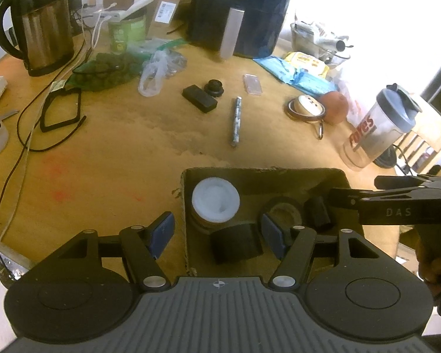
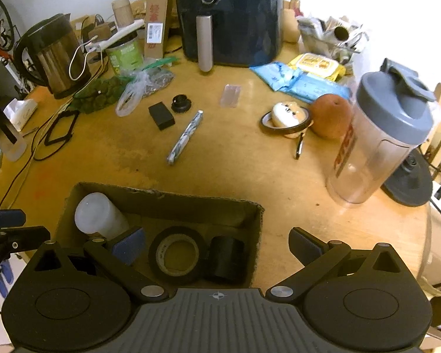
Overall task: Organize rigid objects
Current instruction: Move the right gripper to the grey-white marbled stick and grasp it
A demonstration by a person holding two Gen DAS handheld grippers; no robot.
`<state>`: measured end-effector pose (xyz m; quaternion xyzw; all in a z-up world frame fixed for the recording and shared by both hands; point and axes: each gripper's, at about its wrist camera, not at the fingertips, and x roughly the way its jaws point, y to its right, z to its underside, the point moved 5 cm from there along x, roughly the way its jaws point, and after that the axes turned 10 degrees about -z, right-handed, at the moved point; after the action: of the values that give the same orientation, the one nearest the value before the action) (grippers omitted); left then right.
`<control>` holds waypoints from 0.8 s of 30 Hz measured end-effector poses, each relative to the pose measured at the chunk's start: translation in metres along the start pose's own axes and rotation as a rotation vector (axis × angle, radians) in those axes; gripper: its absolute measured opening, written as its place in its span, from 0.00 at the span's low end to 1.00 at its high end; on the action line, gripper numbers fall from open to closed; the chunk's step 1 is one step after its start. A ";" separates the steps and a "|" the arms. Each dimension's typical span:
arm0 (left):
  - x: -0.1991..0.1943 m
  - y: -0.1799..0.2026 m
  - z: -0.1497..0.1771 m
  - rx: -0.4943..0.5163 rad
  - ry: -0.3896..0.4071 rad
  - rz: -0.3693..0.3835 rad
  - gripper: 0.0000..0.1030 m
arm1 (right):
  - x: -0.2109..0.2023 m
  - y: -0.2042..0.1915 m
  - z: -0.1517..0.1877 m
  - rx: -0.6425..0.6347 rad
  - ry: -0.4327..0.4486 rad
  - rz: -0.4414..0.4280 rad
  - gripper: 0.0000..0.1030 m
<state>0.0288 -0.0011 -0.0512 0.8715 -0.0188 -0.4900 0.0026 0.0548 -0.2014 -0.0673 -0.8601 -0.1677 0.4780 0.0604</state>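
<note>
Down at the near edge, the left gripper (image 1: 217, 232) hangs with its blue-padded jaws spread and gripping nothing, straddling the left wall of the open brown cardboard box (image 1: 186, 206): one pad outside over the round wooden table (image 1: 108, 158), the other inside. The right gripper (image 2: 217, 245) is spread wide and empty too, straddling the box's right wall (image 2: 257, 235), its left pad down beside the roll of black tape (image 2: 176, 254) that lies flat in the box. In there as well: a white cylindrical plastic jar (image 2: 98, 216) in the far left corner, leaning toward the box's near side, and a short black cylinder (image 2: 226, 257) on its side at the right. Still out on the table, well beyond both grippers, the marbled grey pen (image 2: 185, 137) lies flat, long axis running from near-left to far-right in the right wrist view. Past it sit a black rectangular block (image 2: 161, 115), a small black round knob (image 2: 180, 103) and a clear plastic card (image 2: 230, 95). Off right, a clear shaker bottle with grey lid (image 2: 379, 138) stands upright near an orange fruit (image 2: 330, 114).
</note>
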 end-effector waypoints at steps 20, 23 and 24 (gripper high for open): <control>0.006 -0.022 -0.007 -0.103 -0.022 -0.082 0.63 | 0.051 -0.015 -0.049 -0.120 -0.078 -0.120 1.00; 0.006 -0.028 -0.005 -0.125 -0.028 -0.099 0.63 | 0.061 -0.019 -0.058 -0.141 -0.087 -0.130 1.00; 0.006 -0.030 -0.005 -0.136 -0.030 -0.106 0.63 | 0.064 -0.019 -0.060 -0.147 -0.089 -0.132 1.00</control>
<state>0.0368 0.0290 -0.0547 0.8615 0.0606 -0.5028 0.0356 0.1323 -0.1579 -0.0811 -0.8272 -0.2612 0.4970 0.0208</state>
